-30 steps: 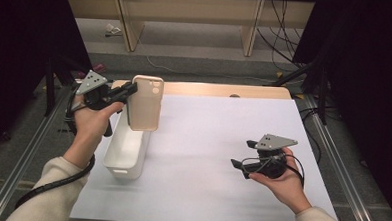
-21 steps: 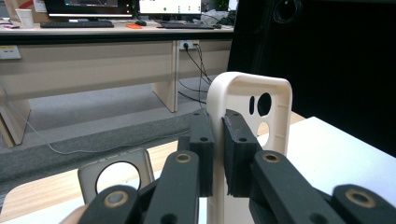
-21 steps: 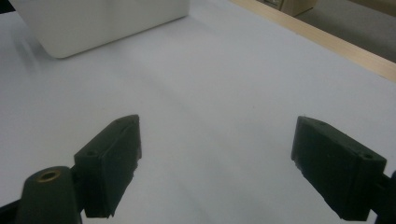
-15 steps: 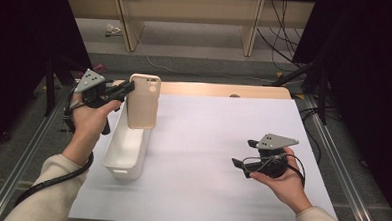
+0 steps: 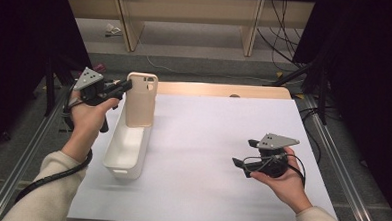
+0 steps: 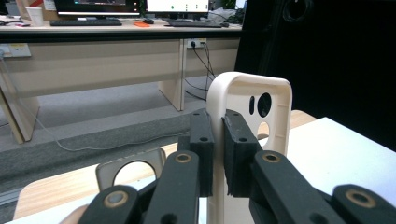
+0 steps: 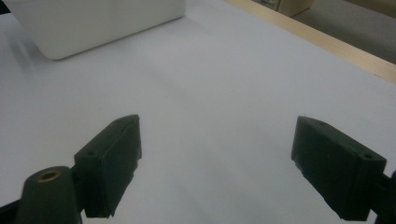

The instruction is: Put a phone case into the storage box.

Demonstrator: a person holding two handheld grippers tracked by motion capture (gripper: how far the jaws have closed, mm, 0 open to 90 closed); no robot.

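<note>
High view compared with the earlier pictures: found almost nothing changed. Saw the left hand-held gripper (image 5: 126, 86) still clamped on one long edge of the cream-coloured, round-cornered soft plastic phone case (image 5: 141, 99), with the case kept upright, camera cut-outs at the top, at the far end of the long white plastic bin (image 5: 127, 150). Noted at most a slight drift of the case toward the left, and no drop into the bin. Could not tell whether its lower edge touched the bin's rim or hung just clear of it. Confirmed the grip in the left gripper view: both black pads pressed flat against the case's side wall (image 6: 247, 98), with no gap. Found the right hand-held gripper (image 5: 239, 165) parked where it had been, low over the white-covered table (image 5: 223, 126), well apart from the bin, with jaws spread wide and nothing between them in the right gripper view (image 7: 217, 163); caught a corner of the bin (image 7: 93, 23) far off there. Judged the work paused at the carry: case lifted and lined up with the bin, but not yet lowered or released. Judged a straight descent into the bin, then an opening of the left jaws, as the likely remainder.
</note>
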